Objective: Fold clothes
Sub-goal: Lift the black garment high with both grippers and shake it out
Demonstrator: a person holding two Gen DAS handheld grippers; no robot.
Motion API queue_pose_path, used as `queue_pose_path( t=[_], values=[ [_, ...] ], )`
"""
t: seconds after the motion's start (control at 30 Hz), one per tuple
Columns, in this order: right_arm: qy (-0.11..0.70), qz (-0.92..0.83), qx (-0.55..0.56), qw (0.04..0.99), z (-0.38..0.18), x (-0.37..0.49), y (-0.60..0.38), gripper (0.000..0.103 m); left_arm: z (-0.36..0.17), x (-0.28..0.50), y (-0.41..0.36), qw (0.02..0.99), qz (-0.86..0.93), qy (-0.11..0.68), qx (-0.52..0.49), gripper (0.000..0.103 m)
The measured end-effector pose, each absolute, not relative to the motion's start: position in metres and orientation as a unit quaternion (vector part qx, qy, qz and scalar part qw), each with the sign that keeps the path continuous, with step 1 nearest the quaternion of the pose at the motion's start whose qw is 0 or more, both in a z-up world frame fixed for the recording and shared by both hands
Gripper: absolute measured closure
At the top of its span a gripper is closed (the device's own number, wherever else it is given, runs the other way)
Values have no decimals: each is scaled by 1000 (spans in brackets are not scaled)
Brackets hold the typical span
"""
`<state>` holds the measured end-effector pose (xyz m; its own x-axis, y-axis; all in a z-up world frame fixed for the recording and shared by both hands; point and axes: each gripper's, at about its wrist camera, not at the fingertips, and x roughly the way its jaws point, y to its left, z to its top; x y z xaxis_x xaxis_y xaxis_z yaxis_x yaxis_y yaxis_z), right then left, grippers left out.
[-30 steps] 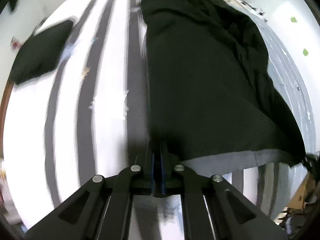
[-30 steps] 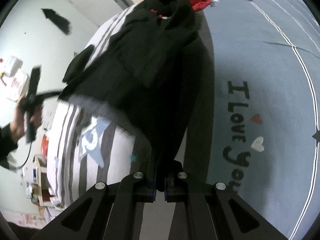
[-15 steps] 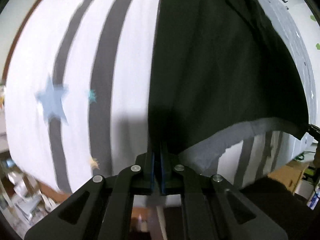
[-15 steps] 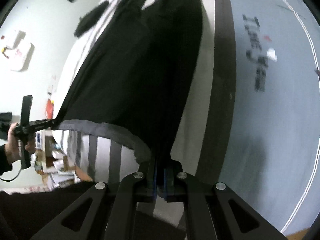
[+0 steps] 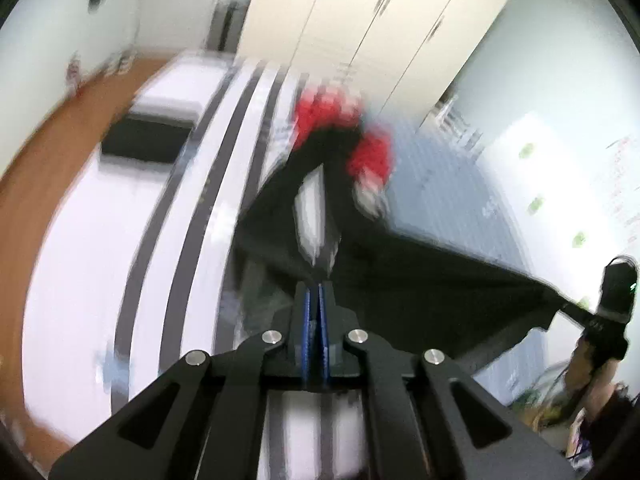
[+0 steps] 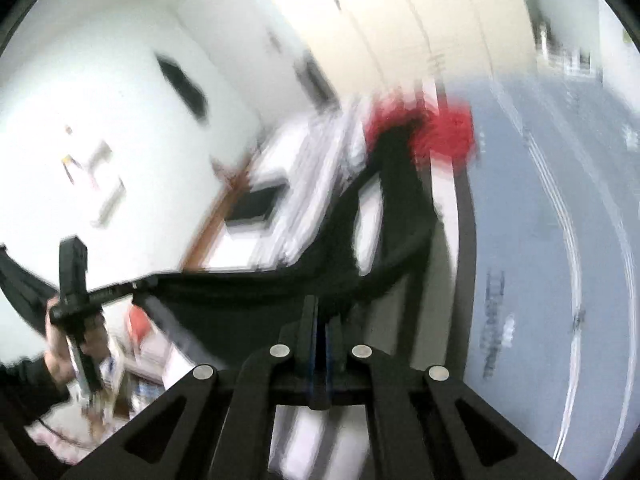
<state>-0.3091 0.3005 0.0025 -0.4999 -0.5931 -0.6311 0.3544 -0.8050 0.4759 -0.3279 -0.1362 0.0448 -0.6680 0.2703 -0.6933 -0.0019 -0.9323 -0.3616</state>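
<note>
I note both frames are heavily blurred, so fine detail is not readable. My left tongs (image 5: 317,292) are clenched on one corner of the black garment (image 5: 420,280); the blue pads sit pressed together with cloth pinched at their tips. My right tongs (image 6: 316,312) are likewise clenched on the opposite corner of the same garment (image 6: 256,292).

In the left wrist view the right tongs (image 5: 560,306) appear at the far right edge, gripping the cloth, with the person's hand (image 5: 592,364) below them. In the right wrist view the left tongs (image 6: 140,284) show at the left, held by a hand (image 6: 76,344) with a dark sleeve.

The garment hangs stretched between the two tongs, lifted above the bed (image 5: 120,220), its far end trailing down toward a red garment (image 5: 368,156) lying further up the bed. The bed carries a white cover with grey stripes beside a blue-grey one (image 6: 540,260). A folded black item (image 5: 144,144) lies on the bed, well apart. Cream wardrobe doors (image 5: 380,20) stand behind.
</note>
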Motion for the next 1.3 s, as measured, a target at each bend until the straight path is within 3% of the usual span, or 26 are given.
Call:
queue_pose_path(
  t=[0.2,0.33,0.43,0.5,0.57,0.67,0.73,0.77,0.8,0.93,1.03,1.13,1.3],
  values=[
    [-163,-922,238,257,237,-309,329,101,257,-351,-160,138,952,-173,-212,102],
    [-169,-939,179,240,355,-292,342,101,399,-344,-176,173,964,-181,-85,103],
    [-156,-947,156,234,429,-280,339,101,463,-335,-155,179,976,-119,-42,103],
    [-125,-955,151,224,451,-278,316,101,465,-348,-130,185,976,-78,-81,103],
    [-114,-951,176,226,445,-297,297,101,436,-366,-119,176,972,-74,-139,103],
    [-114,-943,230,214,409,-335,275,101,347,-392,-119,159,956,-80,-232,102],
    [-131,-927,282,207,363,-354,268,101,271,-404,-122,166,928,-122,-309,81],
    [-128,-923,301,200,340,-359,266,101,222,-407,-126,163,908,-144,-358,53],
    [-130,-918,321,194,314,-360,268,101,178,-406,-127,160,889,-163,-396,34],
    [-138,-895,389,169,218,-360,280,101,6,-395,-113,132,816,-239,-509,32],
    [-126,-886,420,153,165,-353,285,101,-91,-366,-85,116,773,-276,-560,32],
    [-102,-886,429,146,132,-354,289,101,-166,-332,-45,118,739,-295,-594,32],
    [-62,-888,435,137,76,-366,324,101,-234,-313,18,123,711,-310,-619,32]
  ],
)
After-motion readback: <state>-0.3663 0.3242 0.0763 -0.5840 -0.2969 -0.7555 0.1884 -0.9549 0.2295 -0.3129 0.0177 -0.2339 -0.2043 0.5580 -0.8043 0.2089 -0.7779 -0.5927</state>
